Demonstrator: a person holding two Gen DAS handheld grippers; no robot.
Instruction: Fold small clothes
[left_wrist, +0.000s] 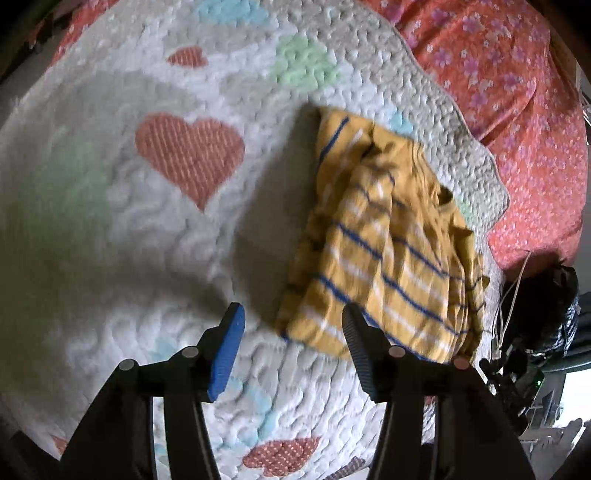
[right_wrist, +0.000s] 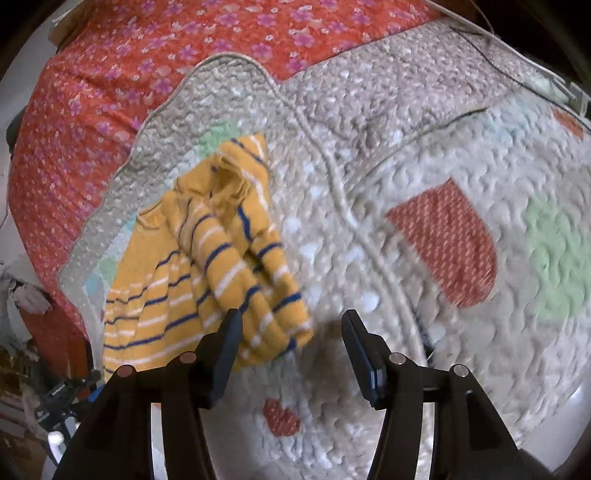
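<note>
A small yellow garment with blue and white stripes (left_wrist: 388, 243) lies folded over itself on a white quilt with hearts (left_wrist: 155, 229). It also shows in the right wrist view (right_wrist: 207, 266), bunched near the quilt's scalloped edge. My left gripper (left_wrist: 291, 332) is open and empty, above the quilt just left of the garment's near corner. My right gripper (right_wrist: 291, 332) is open and empty, above the quilt just right of the garment's near end.
A red floral bedspread (left_wrist: 517, 110) lies under the quilt and shows past its edge (right_wrist: 110, 92). Dark gear and cables (left_wrist: 535, 325) sit off the bed's side. Wide quilt surface lies to the left in the left wrist view.
</note>
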